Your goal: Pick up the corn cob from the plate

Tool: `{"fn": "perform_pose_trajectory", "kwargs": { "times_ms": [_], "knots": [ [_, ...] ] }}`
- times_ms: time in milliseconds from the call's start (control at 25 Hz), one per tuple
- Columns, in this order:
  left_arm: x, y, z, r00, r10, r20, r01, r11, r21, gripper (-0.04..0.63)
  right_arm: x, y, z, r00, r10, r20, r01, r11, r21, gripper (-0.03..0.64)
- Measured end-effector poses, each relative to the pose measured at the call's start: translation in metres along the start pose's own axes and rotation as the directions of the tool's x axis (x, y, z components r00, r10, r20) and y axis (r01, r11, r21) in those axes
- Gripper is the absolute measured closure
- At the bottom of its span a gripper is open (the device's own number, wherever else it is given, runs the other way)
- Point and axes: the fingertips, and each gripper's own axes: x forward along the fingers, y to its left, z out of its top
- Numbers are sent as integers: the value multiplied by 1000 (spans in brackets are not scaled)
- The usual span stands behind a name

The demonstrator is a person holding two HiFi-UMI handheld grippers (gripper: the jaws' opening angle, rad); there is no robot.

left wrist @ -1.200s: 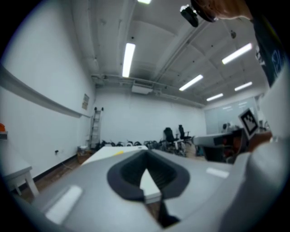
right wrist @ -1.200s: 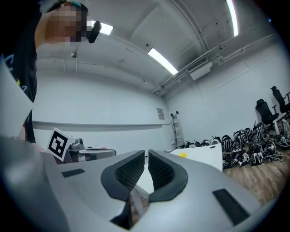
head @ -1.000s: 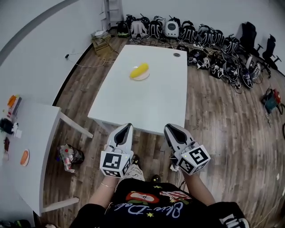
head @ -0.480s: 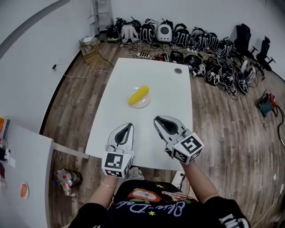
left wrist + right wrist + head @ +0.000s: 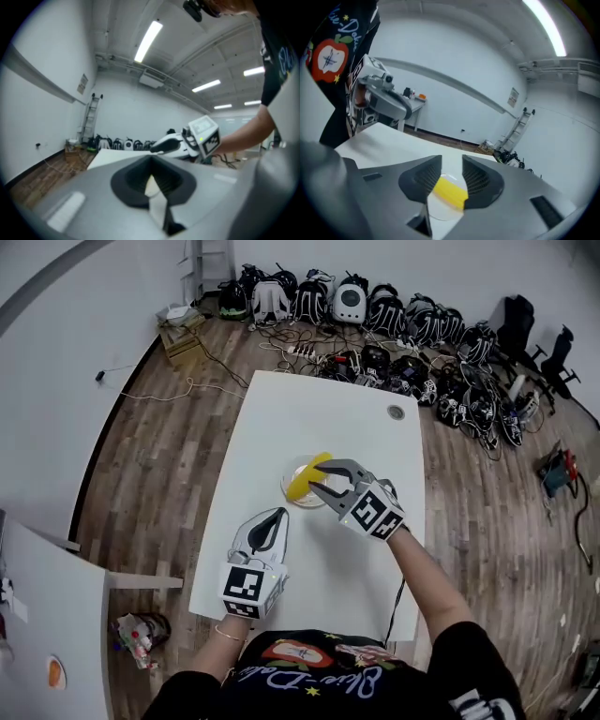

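A yellow corn cob [image 5: 307, 474] lies on a small clear plate [image 5: 287, 487] in the middle of the white table [image 5: 356, 427]. My right gripper [image 5: 316, 478] reaches the plate from the right, its jaws opening, one on each side of the cob's near end. In the right gripper view the corn cob [image 5: 450, 191] shows in the gap of the right gripper [image 5: 451, 165], and the pads are not pressing on it. My left gripper [image 5: 279, 513] hovers over the table just short of the plate, shut and empty. The left gripper [image 5: 151, 161] view shows the right gripper [image 5: 164, 145] ahead.
A row of backpacks and helmets [image 5: 375, 306] with cables lines the floor past the table's far end. A cardboard box [image 5: 178, 324] sits at the far left. A second white table [image 5: 37, 615] stands to the left. A round cable hole [image 5: 396, 412] marks the table's far right.
Both grippers have come forward from the table's near edge over the table. The right one has rolled and reached the plate, and its jaws have parted round the cob.
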Motion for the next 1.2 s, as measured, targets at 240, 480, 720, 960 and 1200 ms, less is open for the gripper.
{"fn": "perform_pose_trajectory", "kwargs": {
  "times_ms": [240, 480, 720, 960, 1200],
  "knots": [
    [22, 34, -1, 998, 54, -39, -54, 999, 3, 598, 51, 2, -49, 924, 265, -277, -346, 886, -307, 413],
    [29, 47, -17, 991, 90, -102, -86, 996, 36, 598, 81, 13, -96, 720, 477, -505, -654, 710, -261, 368],
    [20, 63, -29, 982, 134, -131, -132, 991, 26, 598, 98, 21, -123, 609, 507, -610, -754, 610, -244, 357],
    [17, 68, -32, 980, 146, -135, -147, 989, 4, 598, 106, 21, -125, 565, 536, -627, -780, 596, -193, 357],
    [11, 64, -29, 981, 148, -128, -150, 989, 0, 598, 98, 20, -122, 667, 437, -603, -688, 673, -273, 359]
  ]
}}
